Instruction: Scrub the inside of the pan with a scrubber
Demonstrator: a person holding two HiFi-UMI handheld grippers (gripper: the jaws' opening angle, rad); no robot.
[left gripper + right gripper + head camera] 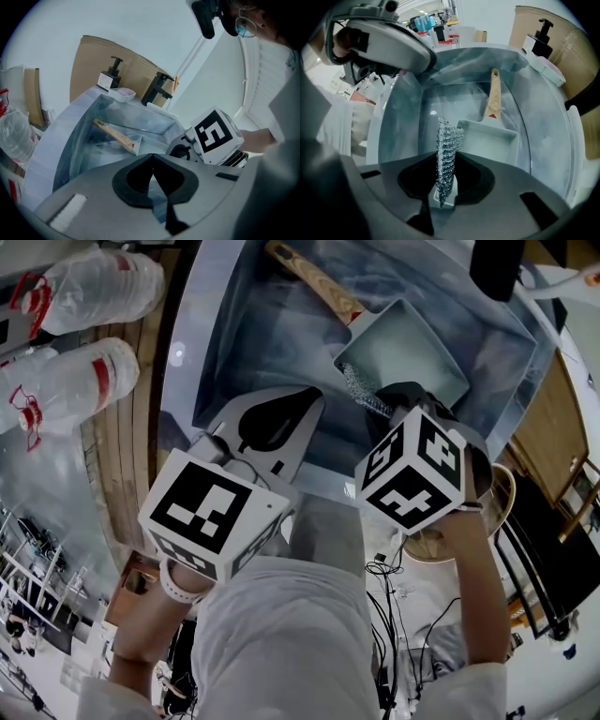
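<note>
Pan: pale, rectangular, lying flat on the floor of the sink, toward the basin's right side in the head view. Its wooden handle points away from the person, toward the far wall. The near corner is covered by the right hand-held gripper. In the left gripper view only the handle and a slice of rim show; the rest sits behind that gripper's body.

Scrubber: a metal mesh pad held on edge, upright. Its upper end overlaps the pan's near-left rim in the right gripper view. In the head view the scrubber lies against that same corner; actual contact cannot be confirmed. It is at the rim, not over the pan's middle.

Right hand-held gripper: jaws clamped on the scrubber's lower part, with mesh sticking out above and below the pads.

Left hand-held gripper: jaw tips pressed together, nothing between them. It is held over the sink's near-left edge, well apart from the pan.

Room: a stretch of basin floor lies open between the pan's left side and the sink's left wall. The pan's right side runs nearer the right wall.

Surroundings: faucet, soap dispenser and cardboard sheet behind the sink. Plastic bottles lie left of it, partly cut off by the frame edge.
</note>
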